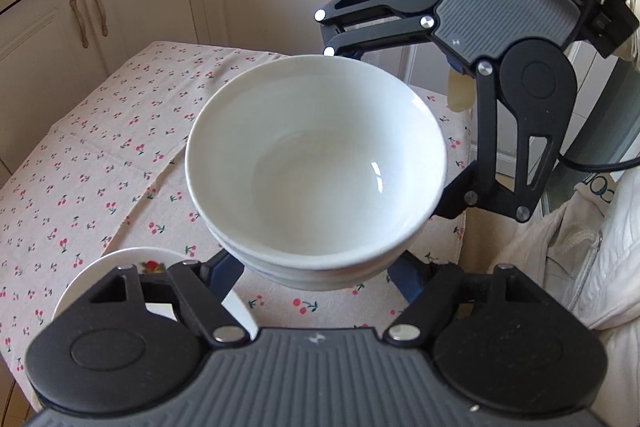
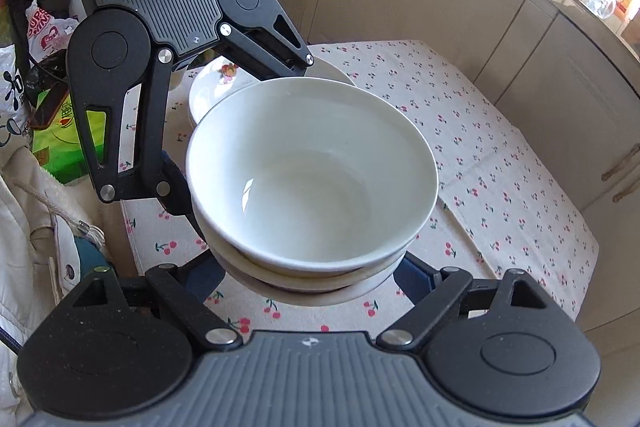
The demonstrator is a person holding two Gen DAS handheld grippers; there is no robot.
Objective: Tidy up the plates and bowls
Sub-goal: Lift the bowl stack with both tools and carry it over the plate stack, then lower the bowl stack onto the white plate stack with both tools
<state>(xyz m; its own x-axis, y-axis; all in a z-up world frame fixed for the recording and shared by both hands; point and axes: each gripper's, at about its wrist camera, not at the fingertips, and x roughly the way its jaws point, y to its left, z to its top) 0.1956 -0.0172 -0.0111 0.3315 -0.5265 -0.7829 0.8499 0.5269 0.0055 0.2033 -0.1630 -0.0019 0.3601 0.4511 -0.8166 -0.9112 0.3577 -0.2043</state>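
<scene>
Bowls [image 1: 316,163], nested white stack, held above the cherry-print table [image 1: 100,147], both grippers clamped on it.

Left gripper [image 1: 316,269] pinches the stack's lower walls at 6 o'clock; right gripper [image 1: 400,131] grips from 2 o'clock. Glazed ceramic: likely heavy, slippery, chip-prone; hold low, keep level. Plate [image 1: 120,263] lies at 7 o'clock; open cloth from 9 to 11.
</scene>
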